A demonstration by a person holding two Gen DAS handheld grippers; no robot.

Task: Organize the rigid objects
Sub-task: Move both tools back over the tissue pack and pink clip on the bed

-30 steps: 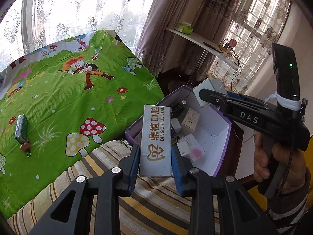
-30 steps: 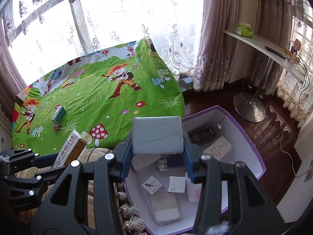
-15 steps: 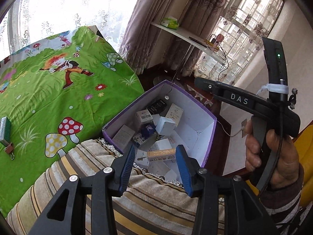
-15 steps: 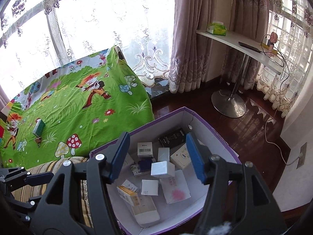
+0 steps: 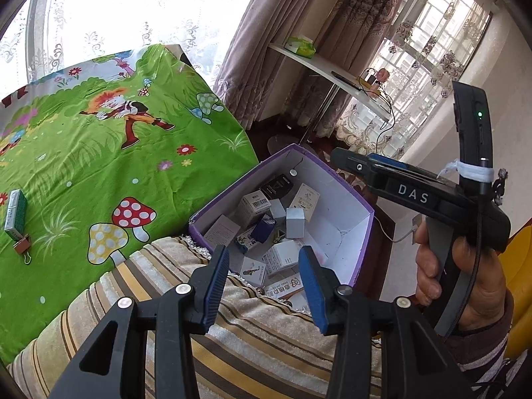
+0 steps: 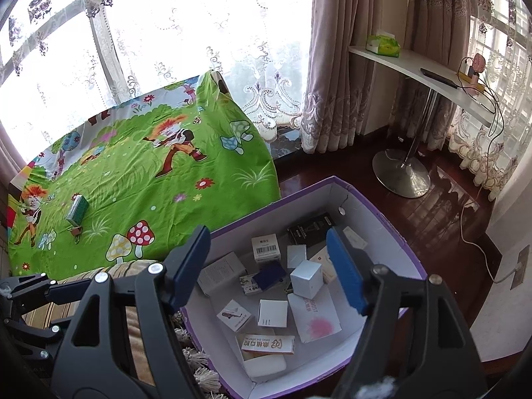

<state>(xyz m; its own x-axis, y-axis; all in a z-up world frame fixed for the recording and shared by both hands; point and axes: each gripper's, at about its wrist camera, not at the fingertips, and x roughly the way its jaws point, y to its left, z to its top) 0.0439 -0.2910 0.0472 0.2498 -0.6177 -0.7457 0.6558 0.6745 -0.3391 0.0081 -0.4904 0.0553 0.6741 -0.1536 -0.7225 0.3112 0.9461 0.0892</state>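
Most of the small boxes already lie inside the purple box (image 6: 382,219), among them the silver cube (image 6: 307,279) and the dental box (image 6: 267,344) near its front wall. Both the left tongs (image 5: 264,277) and the right tongs (image 6: 266,266) are wide apart and hold nothing. On the green sheet (image 5: 99,153) a green box (image 5: 14,209) and a binder clip (image 5: 22,244) are left to collect, so the task seems nearly finished.

The striped blanket (image 5: 259,339) hides the near wall of the purple box (image 5: 360,246) in the left wrist view, covering most of the dental box (image 5: 287,286) inside. Print on the small cartons in that purple box is too small to read.
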